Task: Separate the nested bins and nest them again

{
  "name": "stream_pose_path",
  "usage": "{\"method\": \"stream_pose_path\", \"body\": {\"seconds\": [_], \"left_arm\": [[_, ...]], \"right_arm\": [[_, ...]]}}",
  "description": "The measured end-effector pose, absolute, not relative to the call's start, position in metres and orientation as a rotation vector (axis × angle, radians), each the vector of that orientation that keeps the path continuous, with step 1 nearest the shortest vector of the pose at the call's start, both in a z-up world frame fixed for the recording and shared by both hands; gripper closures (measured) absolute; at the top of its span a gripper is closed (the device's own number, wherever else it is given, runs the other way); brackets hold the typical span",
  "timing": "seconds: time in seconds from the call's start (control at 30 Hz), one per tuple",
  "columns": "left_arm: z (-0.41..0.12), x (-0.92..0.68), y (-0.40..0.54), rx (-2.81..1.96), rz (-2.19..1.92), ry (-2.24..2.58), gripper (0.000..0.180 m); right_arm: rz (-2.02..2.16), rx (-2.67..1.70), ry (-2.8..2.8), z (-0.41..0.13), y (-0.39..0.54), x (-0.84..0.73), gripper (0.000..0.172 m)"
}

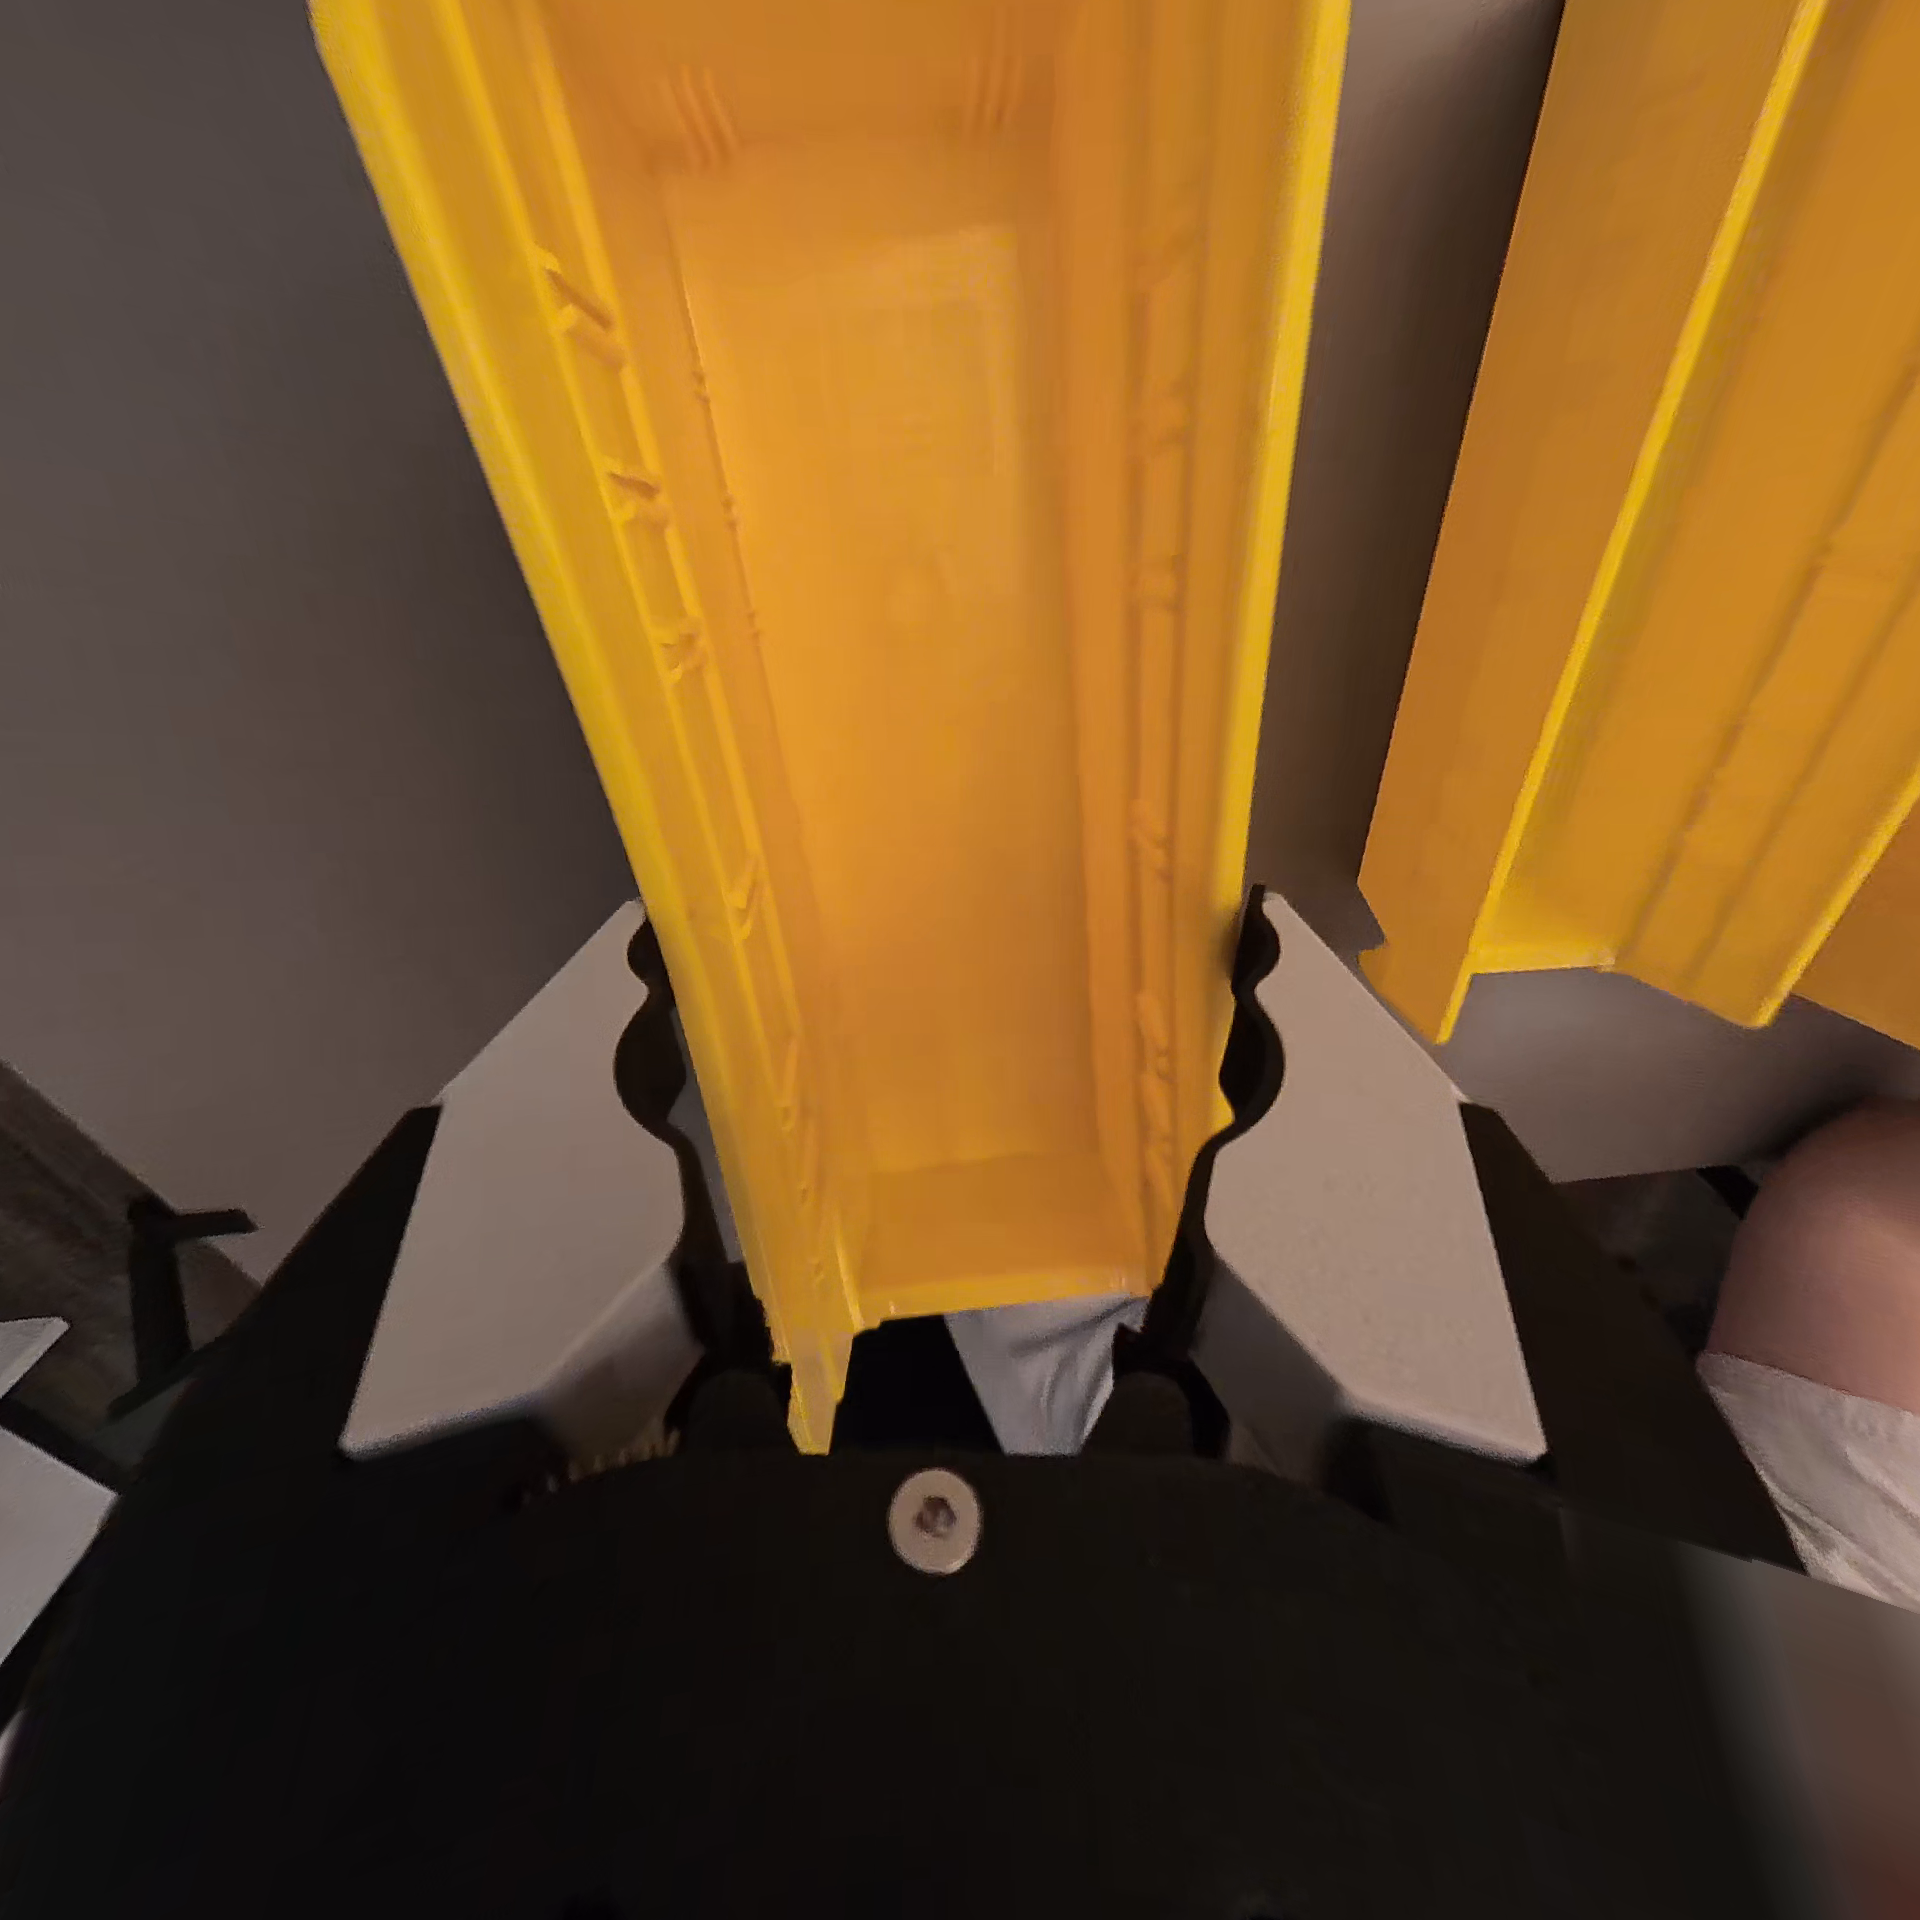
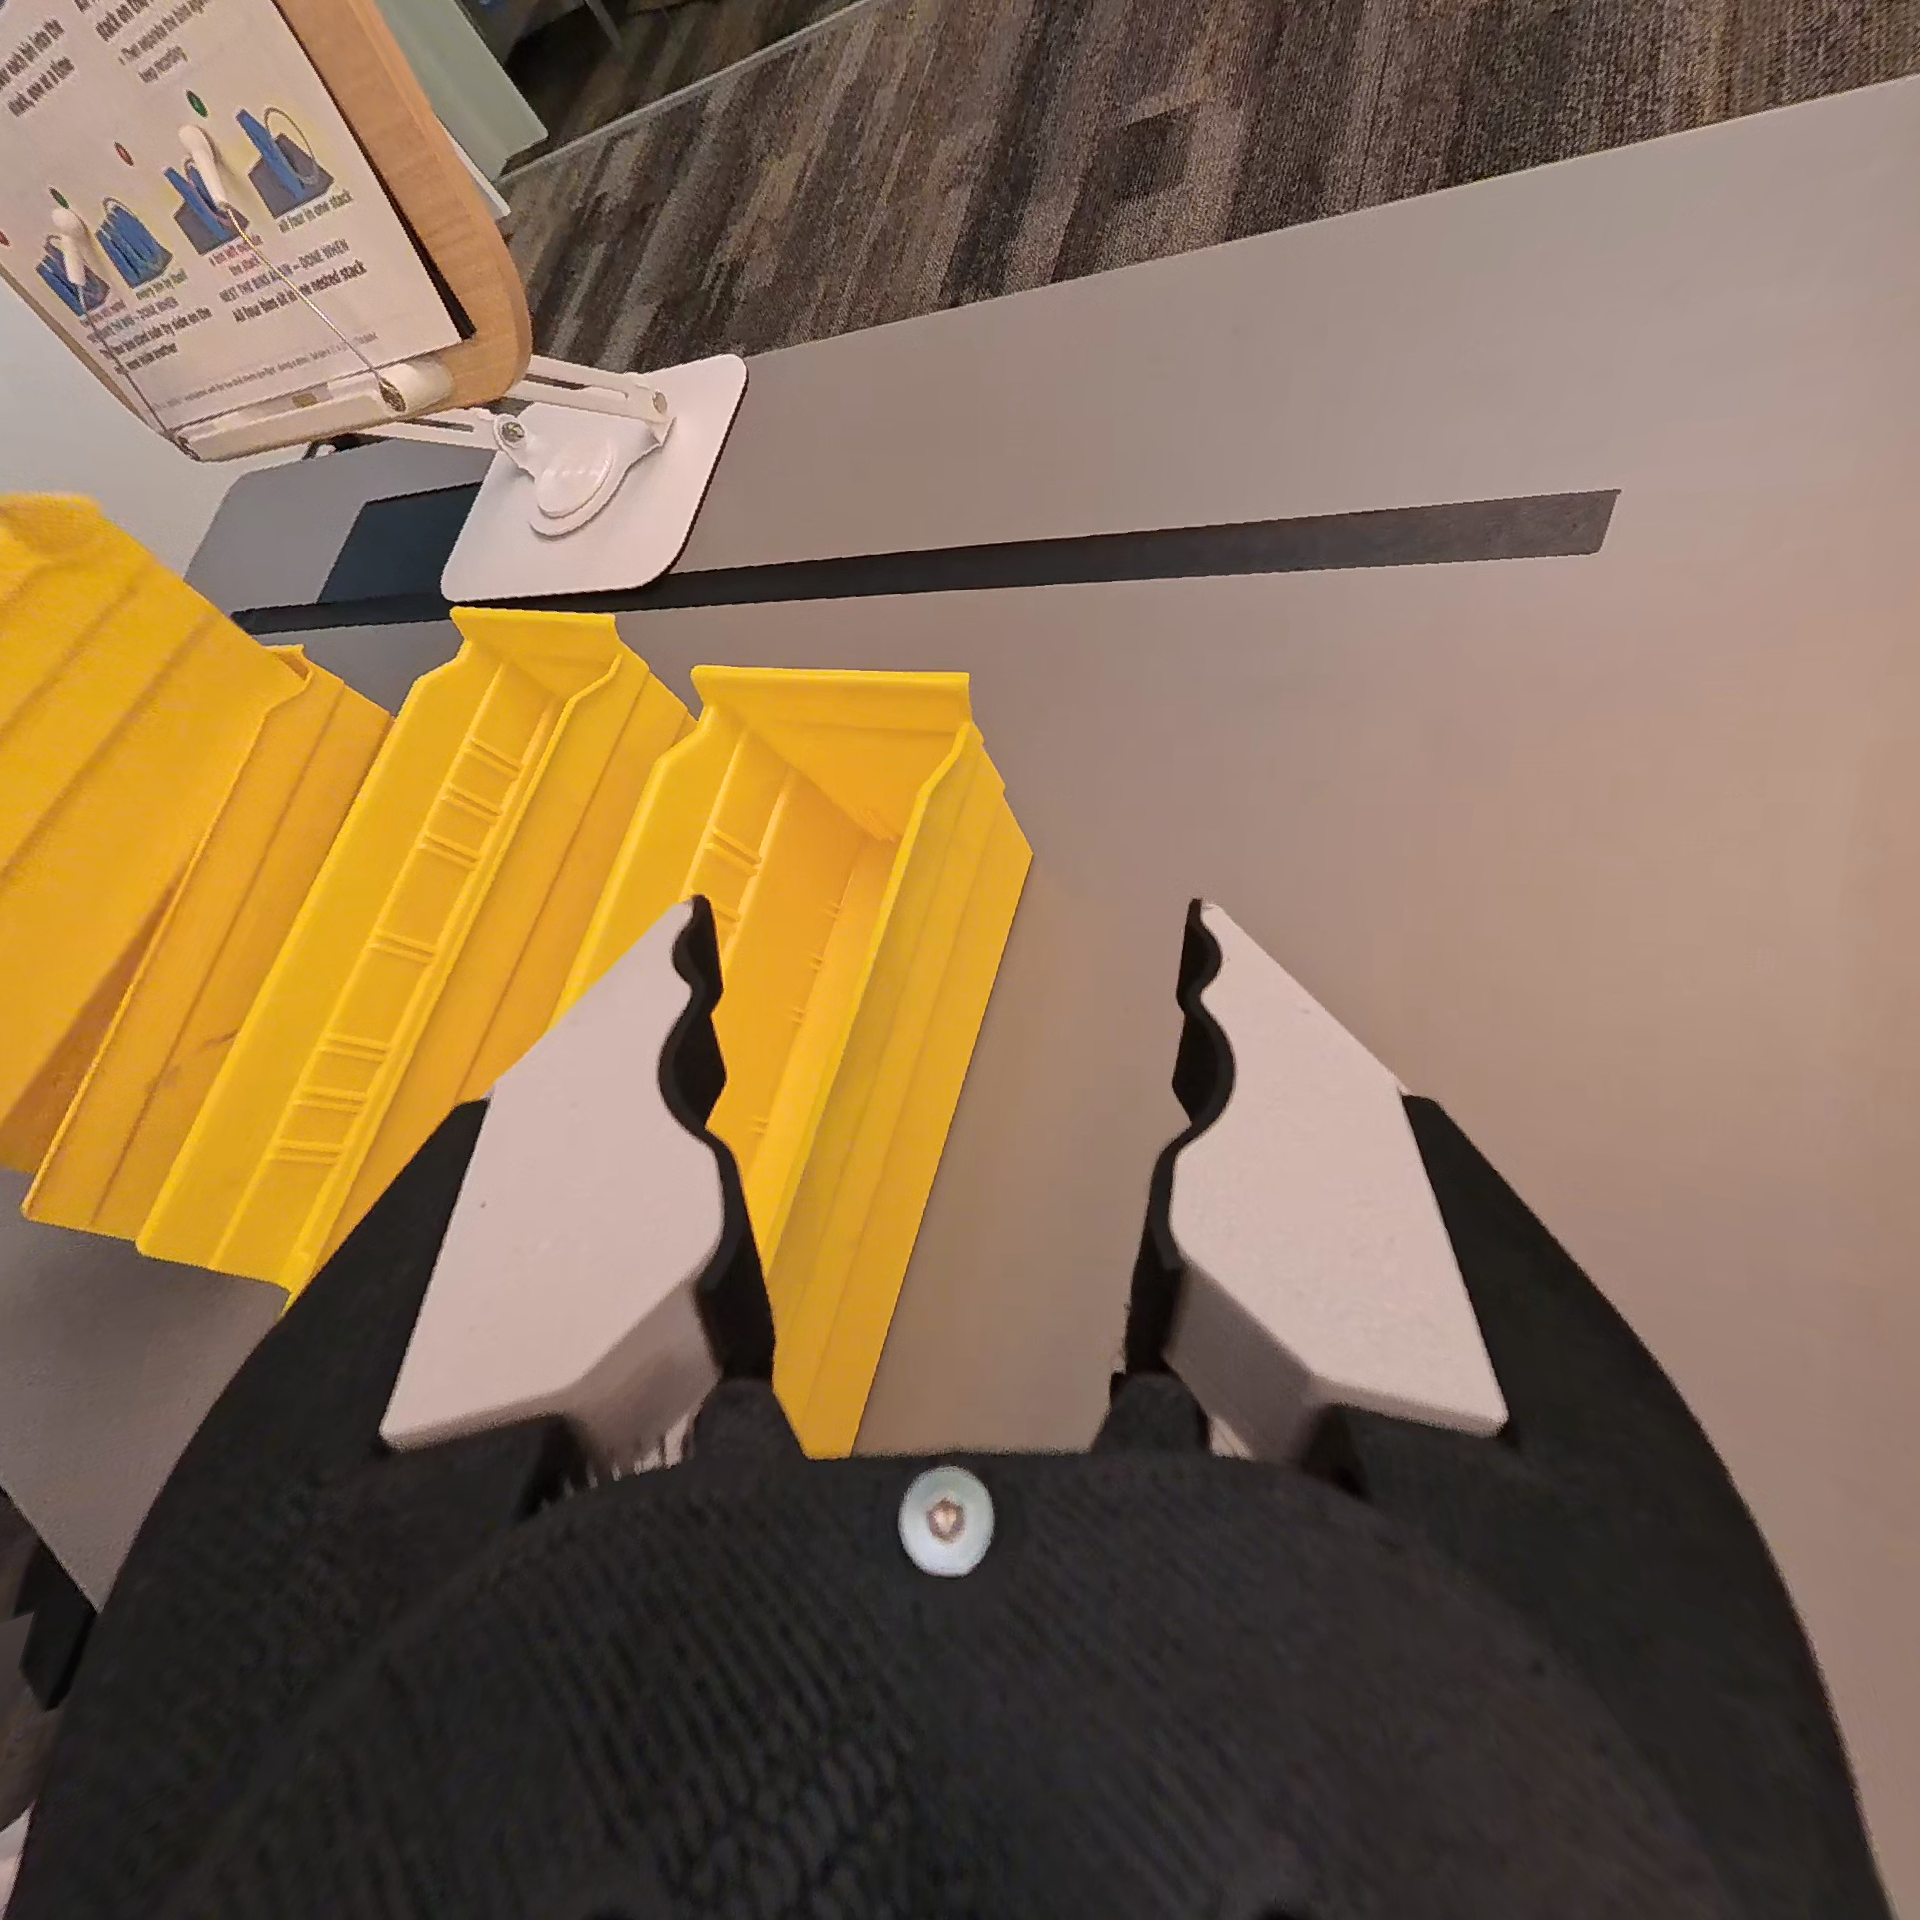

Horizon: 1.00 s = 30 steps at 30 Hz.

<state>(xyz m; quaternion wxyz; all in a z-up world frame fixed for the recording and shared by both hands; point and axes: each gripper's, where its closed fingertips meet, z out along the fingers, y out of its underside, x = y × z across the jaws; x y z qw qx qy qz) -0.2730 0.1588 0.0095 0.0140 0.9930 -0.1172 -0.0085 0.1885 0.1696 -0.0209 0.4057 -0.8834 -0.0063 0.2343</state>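
Left wrist view: the left gripper is clamped across the width of one yellow bin. Both pads press its outer side walls near the nearer end. The bin's long axis runs straight ahead along the fingers, and its open top faces the camera. A second bin lies just beside it on the right, apart from it, with a strip of grey table showing between the two.

Right wrist view: the right gripper hovers with its jaws wide apart and nothing between them but bare table. Three bins appear at the left. The nearest bin lies partly behind the left finger, its long axis pointing away and slightly right. Its right wall reaches into the gap between the fingers, but neither pad appears to touch it. A middle bin lies against it on the left, and a third bin sits at the frame edge.

Judgement: the bins stand separated, so nesting is the likely next step. The left gripper alone carries a bin; the coming move depends on aligning that bin's long axis over a neighbour. Open table lies to the right of the row. A dark strip and a paper stand bound the far side.
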Motion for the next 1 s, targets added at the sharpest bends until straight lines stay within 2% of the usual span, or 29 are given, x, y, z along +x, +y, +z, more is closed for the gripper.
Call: {"method": "stream_pose_path", "body": {"seconds": [0.27,0.5,0.67,1.0], "left_arm": [[0.076,-0.293,0.173,3.184,-0.020,-0.438,0.073],[0.093,-0.350,0.180,3.258,-0.029,-0.309,0.073],[0.074,-0.380,0.178,3.239,-0.048,-0.266,0.073],[-0.017,-0.419,0.165,3.121,0.014,-0.234,0.074]], "right_arm": [[0.589,-2.232,-0.013,-0.022,0.169,0.190,0.084],[0.589,-2.228,-0.010,-0.020,0.169,0.191,0.084],[0.593,-2.228,-0.009,-0.020,0.168,0.193,0.084],[0.614,-2.236,0.003,-0.024,0.169,0.195,0.084]]}}
